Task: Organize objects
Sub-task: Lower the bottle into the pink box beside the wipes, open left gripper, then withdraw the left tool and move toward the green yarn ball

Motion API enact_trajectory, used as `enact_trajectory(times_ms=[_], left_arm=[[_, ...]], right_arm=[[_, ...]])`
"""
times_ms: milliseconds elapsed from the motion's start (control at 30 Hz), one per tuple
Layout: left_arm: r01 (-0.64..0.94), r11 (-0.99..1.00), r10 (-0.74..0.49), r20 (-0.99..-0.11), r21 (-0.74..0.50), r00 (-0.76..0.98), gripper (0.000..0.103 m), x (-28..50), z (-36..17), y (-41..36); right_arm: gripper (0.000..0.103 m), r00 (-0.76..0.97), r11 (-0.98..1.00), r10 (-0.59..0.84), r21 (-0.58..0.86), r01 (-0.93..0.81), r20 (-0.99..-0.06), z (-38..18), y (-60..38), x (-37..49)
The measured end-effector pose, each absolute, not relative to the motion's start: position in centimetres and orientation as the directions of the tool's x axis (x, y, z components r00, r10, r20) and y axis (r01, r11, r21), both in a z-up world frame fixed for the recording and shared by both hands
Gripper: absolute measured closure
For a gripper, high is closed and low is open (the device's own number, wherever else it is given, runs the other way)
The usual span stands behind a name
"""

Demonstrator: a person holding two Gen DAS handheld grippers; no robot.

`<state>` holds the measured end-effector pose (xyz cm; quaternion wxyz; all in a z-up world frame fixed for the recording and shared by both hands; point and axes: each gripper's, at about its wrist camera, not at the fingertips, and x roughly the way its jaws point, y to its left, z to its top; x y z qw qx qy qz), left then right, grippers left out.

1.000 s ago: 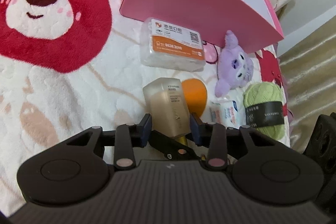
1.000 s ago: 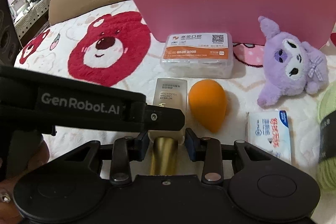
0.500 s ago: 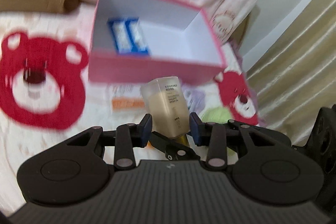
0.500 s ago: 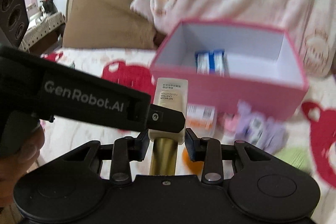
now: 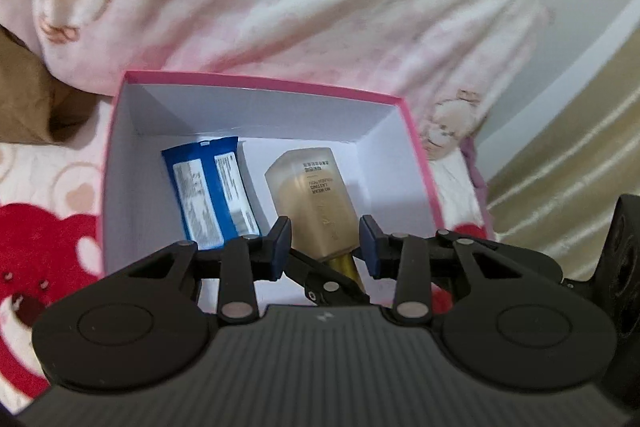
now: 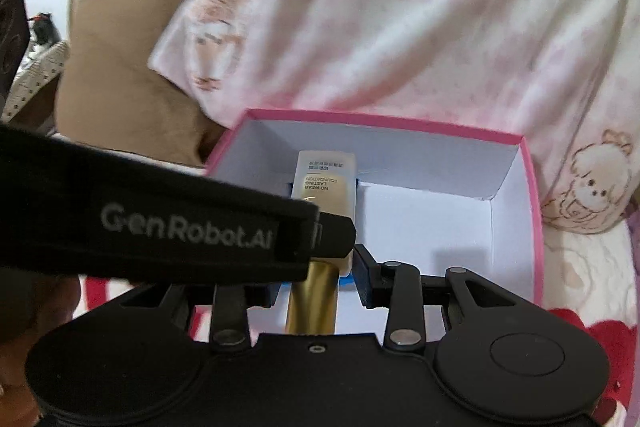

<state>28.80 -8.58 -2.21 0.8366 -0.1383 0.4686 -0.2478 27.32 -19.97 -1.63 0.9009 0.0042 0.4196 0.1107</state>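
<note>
A frosted foundation bottle [image 5: 316,195] with a gold cap [image 6: 316,299] hangs tilted over the open pink box [image 5: 420,163]. My left gripper [image 5: 324,247] is shut on the bottle's lower body, its blue pads [image 5: 280,247] pressing both sides. My right gripper [image 6: 318,279] is shut on the same bottle [image 6: 324,187] at its cap end. Its left pad is hidden behind the left gripper's black finger [image 6: 180,227]. A blue packet [image 5: 208,195] lies inside the box [image 6: 534,227] on its white floor, left of the bottle.
A pink and white bear-print quilt [image 5: 320,7] is piled behind the box. A brown pillow [image 6: 132,87] sits to its left. The red bear blanket [image 5: 32,259] covers the bed under the box, and gold curtains [image 5: 580,167] hang at the right.
Both grippers have lifted the bottle off the blanket and carried it forward over the box. The sponge, plush, yarn and other items have dropped out of view.
</note>
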Motion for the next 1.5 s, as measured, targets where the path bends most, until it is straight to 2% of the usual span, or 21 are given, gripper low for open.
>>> enact_trajectory(times_ms=[100, 367, 833, 933, 1067, 1233, 1500], left_arm=[[0.239, 0.828, -0.56, -0.721, -0.507, 0.409, 0.069, 31.9, -4.9, -9.1], [0.216, 0.86, -0.51, -0.781, -0.462, 0.362, 0.069, 36.3, -9.9, -11.0], [0.19, 0.877, -0.479, -0.794, -0.44, 0.374, 0.072, 36.4, -9.8, -8.9], [0.194, 0.886, -0.463, -0.784, -0.421, 0.413, 0.072, 35.9, -9.1, -8.7], [0.214, 0.887, -0.462, -0.777, -0.41, 0.427, 0.07, 34.8, -7.5, -8.4], [0.263, 0.885, -0.464, -0.776, -0.385, 0.427, 0.063, 32.6, -4.3, -7.7], [0.377, 0.878, -0.444, -0.798, -0.296, 0.406, 0.057, 25.9, 1.4, -7.1]], right_arm=[[0.062, 0.588, 0.979, 0.184, 0.094, -0.181, -0.788, -3.8, -20.6, 30.6], [0.063, 0.484, 0.982, 0.189, 0.156, -0.108, -0.855, -9.5, -21.7, 36.4], [0.062, 0.415, 0.97, 0.213, 0.141, -0.197, -0.885, -10.4, -19.2, 38.3], [0.06, 0.391, 0.964, 0.222, 0.14, -0.228, -0.893, -10.4, -19.1, 38.4], [0.059, 0.447, 0.966, 0.177, 0.067, -0.25, -0.877, -9.2, -18.9, 36.6], [0.058, 0.486, 0.965, 0.215, 0.107, -0.24, -0.847, -6.0, -20.4, 32.8], [0.045, 0.551, 0.964, 0.243, 0.133, -0.232, -0.799, 0.1, -22.9, 24.8]])
